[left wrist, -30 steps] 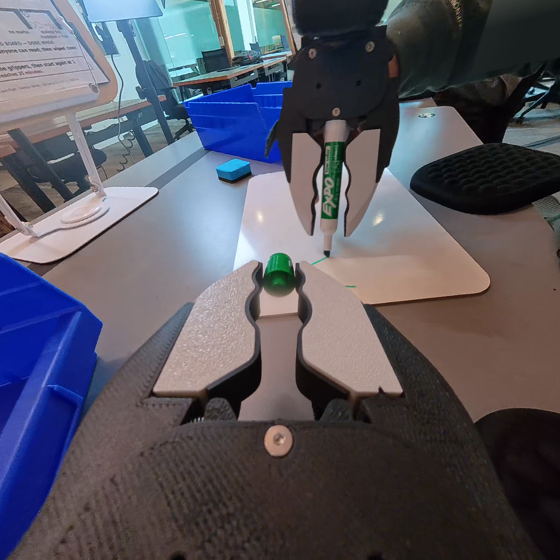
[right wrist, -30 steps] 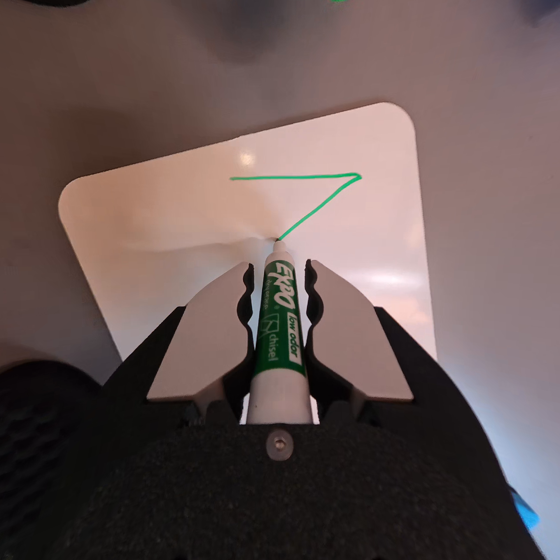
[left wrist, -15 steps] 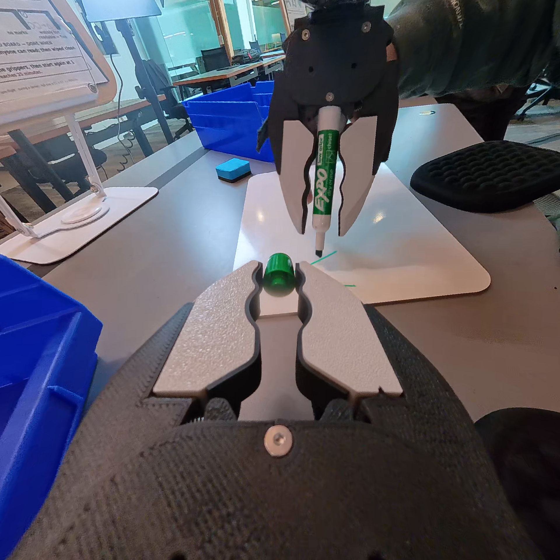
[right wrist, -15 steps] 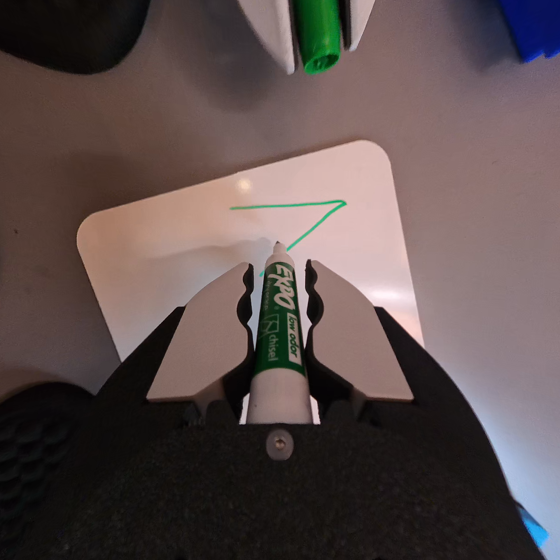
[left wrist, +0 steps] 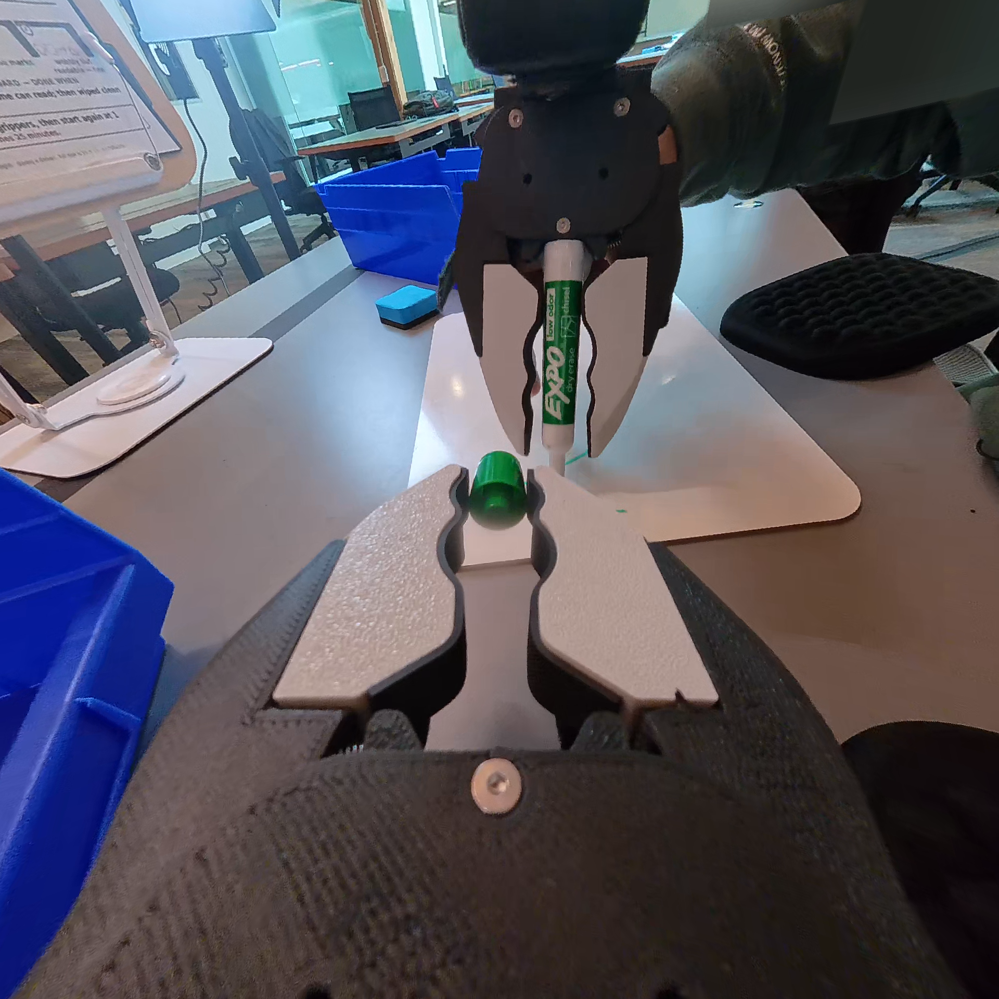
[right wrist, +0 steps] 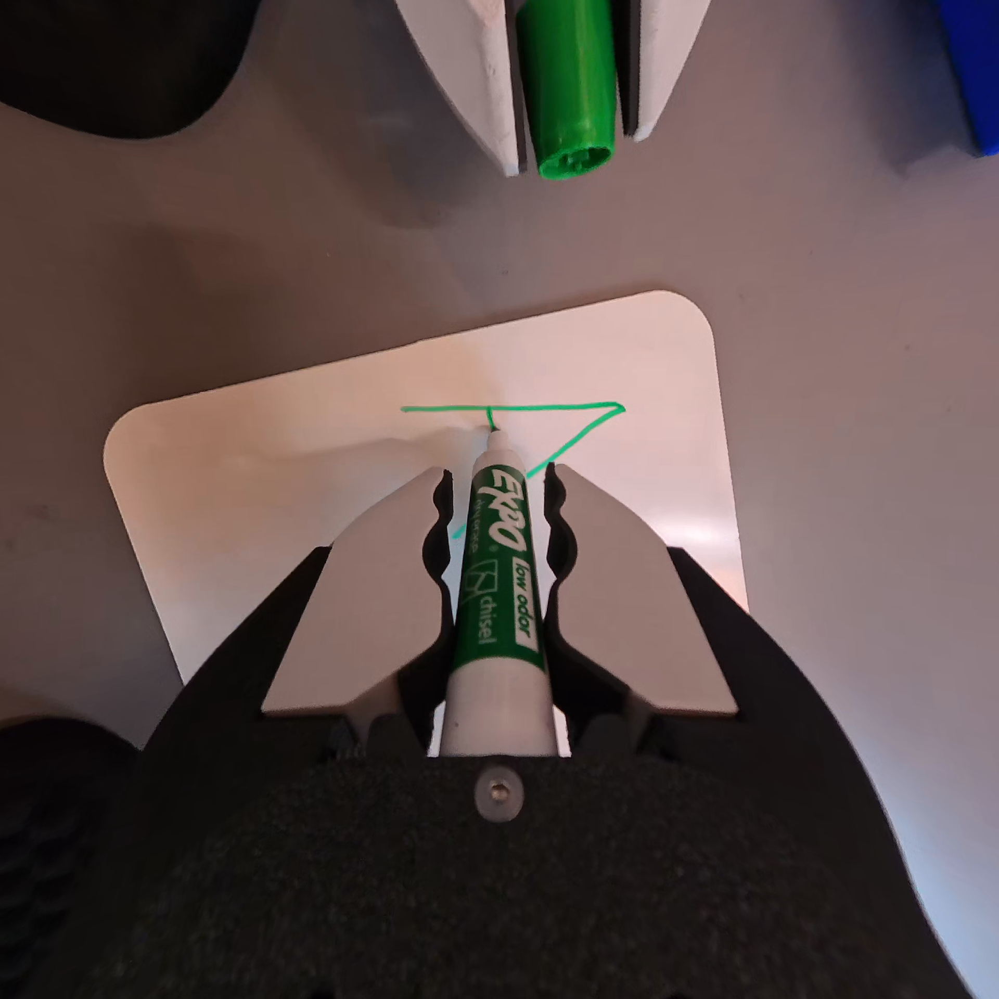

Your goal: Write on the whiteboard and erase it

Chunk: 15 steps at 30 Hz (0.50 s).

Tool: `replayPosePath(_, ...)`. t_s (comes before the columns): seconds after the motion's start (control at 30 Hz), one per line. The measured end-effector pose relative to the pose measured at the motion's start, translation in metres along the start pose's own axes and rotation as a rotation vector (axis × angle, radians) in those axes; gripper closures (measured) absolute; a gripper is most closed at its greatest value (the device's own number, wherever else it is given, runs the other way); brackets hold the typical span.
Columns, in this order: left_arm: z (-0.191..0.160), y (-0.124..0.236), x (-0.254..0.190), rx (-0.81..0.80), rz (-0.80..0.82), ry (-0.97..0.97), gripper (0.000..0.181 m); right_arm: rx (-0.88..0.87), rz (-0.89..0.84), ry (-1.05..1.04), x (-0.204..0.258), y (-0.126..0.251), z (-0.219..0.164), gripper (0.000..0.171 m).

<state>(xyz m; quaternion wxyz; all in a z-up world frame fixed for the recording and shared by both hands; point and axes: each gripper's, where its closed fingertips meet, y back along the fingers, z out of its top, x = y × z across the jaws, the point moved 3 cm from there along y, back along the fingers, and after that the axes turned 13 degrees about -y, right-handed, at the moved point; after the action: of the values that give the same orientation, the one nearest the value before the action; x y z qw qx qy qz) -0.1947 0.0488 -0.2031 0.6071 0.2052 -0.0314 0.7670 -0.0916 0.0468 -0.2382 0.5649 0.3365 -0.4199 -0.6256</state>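
A white whiteboard (left wrist: 703,432) (right wrist: 270,486) lies flat on the grey table. My right gripper (right wrist: 494,475) (left wrist: 557,448) is shut on a green marker (right wrist: 494,584) (left wrist: 562,357), held tip down, with the tip touching the board. Green lines (right wrist: 540,409) are drawn on the board: a horizontal stroke, a diagonal, and a short stroke at the tip. My left gripper (left wrist: 497,475) (right wrist: 573,135) is shut on the green marker cap (left wrist: 496,489) (right wrist: 573,86) and sits just off the board's near edge. A blue eraser (left wrist: 406,305) lies at the board's far left corner.
Blue bins stand behind the board (left wrist: 400,216) and at my near left (left wrist: 65,648). A sign on a white stand (left wrist: 135,367) is at the left. A black padded rest (left wrist: 865,313) lies to the right of the board. A sleeved arm (left wrist: 784,108) holds the right gripper.
The right gripper lifted the marker off the end of the diagonal, moved it back toward the horizontal stroke and set it down, drawing a short new stroke. The left gripper stayed still.
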Motion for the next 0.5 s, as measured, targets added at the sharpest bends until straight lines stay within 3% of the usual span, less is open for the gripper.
replayPosePath(0.5, 0.000, -0.001, 0.000, 0.000, -0.003, 0.002, 0.161, -0.039, -0.073, -0.085, -0.020, 0.023, -0.020, 0.138)
